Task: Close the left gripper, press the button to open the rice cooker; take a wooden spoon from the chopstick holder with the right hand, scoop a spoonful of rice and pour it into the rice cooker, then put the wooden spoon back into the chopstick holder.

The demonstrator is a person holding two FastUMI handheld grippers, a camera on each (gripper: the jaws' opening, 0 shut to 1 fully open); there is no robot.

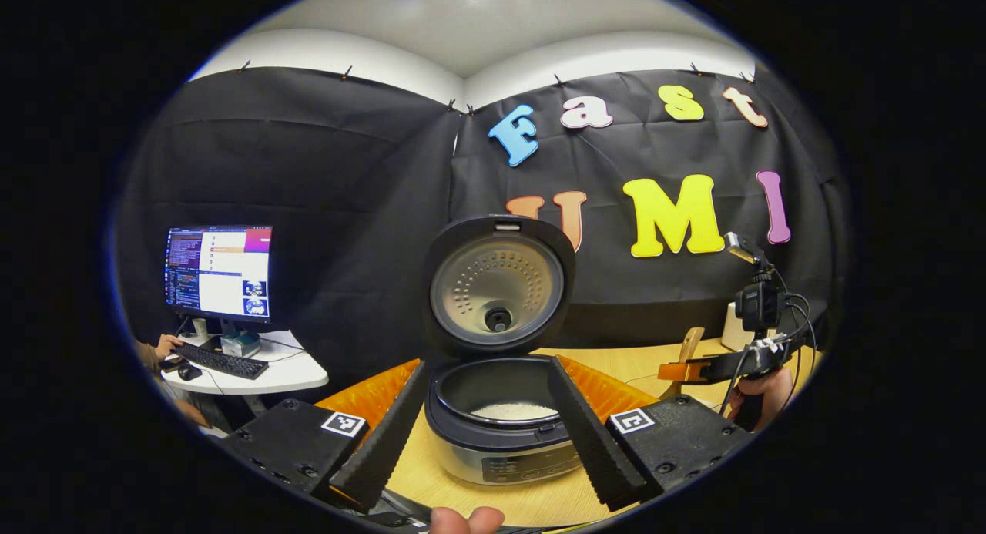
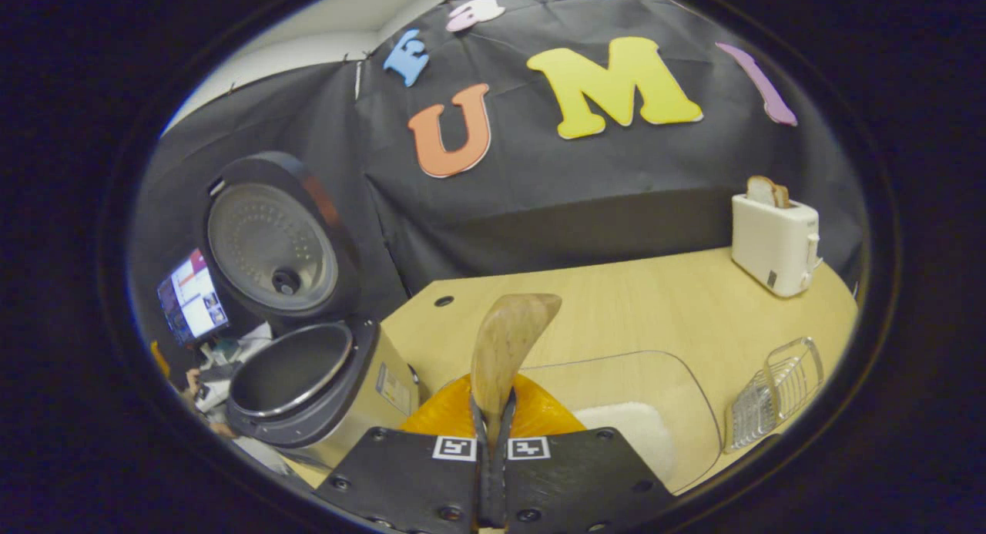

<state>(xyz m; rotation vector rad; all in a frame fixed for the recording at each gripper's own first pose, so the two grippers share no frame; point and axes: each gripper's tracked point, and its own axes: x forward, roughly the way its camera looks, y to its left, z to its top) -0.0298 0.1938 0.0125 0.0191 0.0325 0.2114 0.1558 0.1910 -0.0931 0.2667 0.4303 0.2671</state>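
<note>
The rice cooker [image 1: 501, 449] stands with its lid [image 1: 497, 287] raised, and white rice [image 1: 514, 411] lies in the bottom of its pot. My left gripper [image 1: 489, 441] is open just in front of the cooker, one finger to each side and neither touching it. My right gripper [image 2: 493, 422] is shut on the handle of the wooden spoon [image 2: 508, 337], whose bowl points up and forward over the table. The left gripper view has the spoon [image 1: 689, 347] and the right gripper [image 1: 705, 368] to the right of the cooker. The cooker [image 2: 323, 387] is at the left of the right gripper view.
A clear container [image 2: 678, 380] with white rice [image 2: 632, 430] sits under the right gripper. To its right lies a wire chopstick holder [image 2: 774, 391]. A white toaster [image 2: 774, 241] with bread stands at the back right. A side desk with a monitor [image 1: 219, 272] and a person's hand is at the left.
</note>
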